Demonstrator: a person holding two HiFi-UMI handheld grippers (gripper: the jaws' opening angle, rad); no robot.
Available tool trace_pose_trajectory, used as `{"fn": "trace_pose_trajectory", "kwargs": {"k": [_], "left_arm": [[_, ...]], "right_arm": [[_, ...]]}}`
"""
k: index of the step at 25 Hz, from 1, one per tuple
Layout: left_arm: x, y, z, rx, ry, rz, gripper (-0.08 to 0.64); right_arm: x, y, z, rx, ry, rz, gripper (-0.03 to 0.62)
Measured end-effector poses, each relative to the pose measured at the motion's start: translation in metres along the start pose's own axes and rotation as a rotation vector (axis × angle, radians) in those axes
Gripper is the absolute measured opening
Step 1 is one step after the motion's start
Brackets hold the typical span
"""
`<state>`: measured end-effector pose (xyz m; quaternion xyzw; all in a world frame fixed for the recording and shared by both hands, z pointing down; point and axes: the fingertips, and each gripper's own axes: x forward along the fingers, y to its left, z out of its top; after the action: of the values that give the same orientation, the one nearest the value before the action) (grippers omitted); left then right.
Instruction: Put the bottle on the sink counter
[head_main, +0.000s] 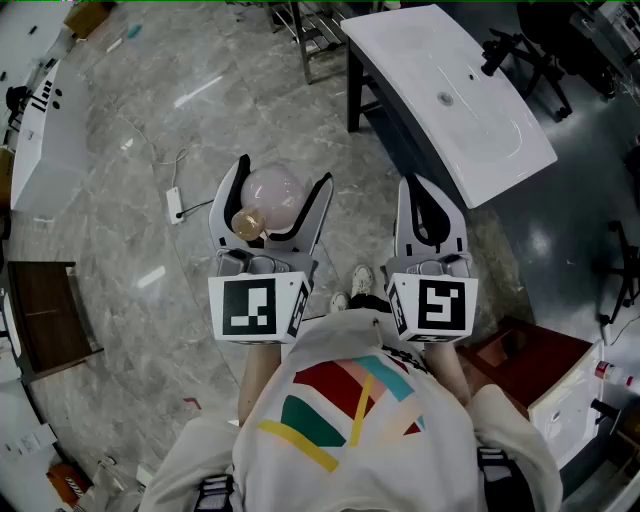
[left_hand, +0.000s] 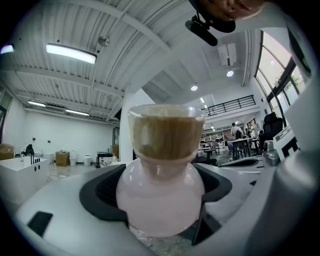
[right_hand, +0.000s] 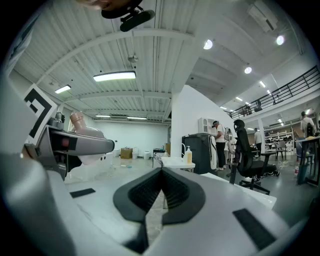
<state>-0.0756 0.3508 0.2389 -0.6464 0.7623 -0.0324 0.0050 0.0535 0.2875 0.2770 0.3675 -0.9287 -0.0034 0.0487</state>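
Bottle (head_main: 272, 195) round, smooth, probably light, slippery; left gripper (head_main: 284, 172) clamps belly, jaws wide; right gripper (head_main: 420, 188) closed, empty.

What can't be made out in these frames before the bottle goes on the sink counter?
Pale pink round bottle: base hidden by jaws of the left gripper, left gripper view.
White sink counter: legs mostly hidden under its top, head view.
Person's hands: hidden under the marker cubes, head view.
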Motion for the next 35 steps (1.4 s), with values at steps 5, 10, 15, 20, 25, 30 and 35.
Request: {"fn": "trace_pose_trajectory", "kwargs": {"k": [5,10,15,20,25,30,35], "left_arm": [[-0.003,0.003,0.003,0.001,-0.004,0.011,0.405],[-0.003,0.006,0.005,-0.001,-0.010,0.015,0.405],[-0.001,0.005,0.005,-0.006,-0.018,0.013,0.405],[0.004,0.003,0.005,-0.009,-0.021,0.011,0.405],[0.008,0.001,0.005,-0.014,-0.024,0.008,0.405],[0.017,-0.003,0.003,-0.017,-0.017,-0.012,0.405],[0.031,-0.009,0.003,-0.016,-0.028,-0.019,0.405]], "right_arm": [[-0.004,0.001,0.000,-0.001,0.004,0.000,0.012],[-0.004,0.003,0.000,-0.014,0.007,0.003,0.011],[-0.005,0.001,-0.002,-0.005,0.001,0.007,0.012],[-0.003,-0.001,0.005,0.022,-0.032,0.039,0.012],[-0.001,-0.006,0.001,0.017,-0.024,0.030,0.012],[0.004,-0.013,-0.003,0.018,-0.017,0.031,0.012],[0.010,-0.025,-0.004,0.013,-0.019,0.030,0.012]]}}
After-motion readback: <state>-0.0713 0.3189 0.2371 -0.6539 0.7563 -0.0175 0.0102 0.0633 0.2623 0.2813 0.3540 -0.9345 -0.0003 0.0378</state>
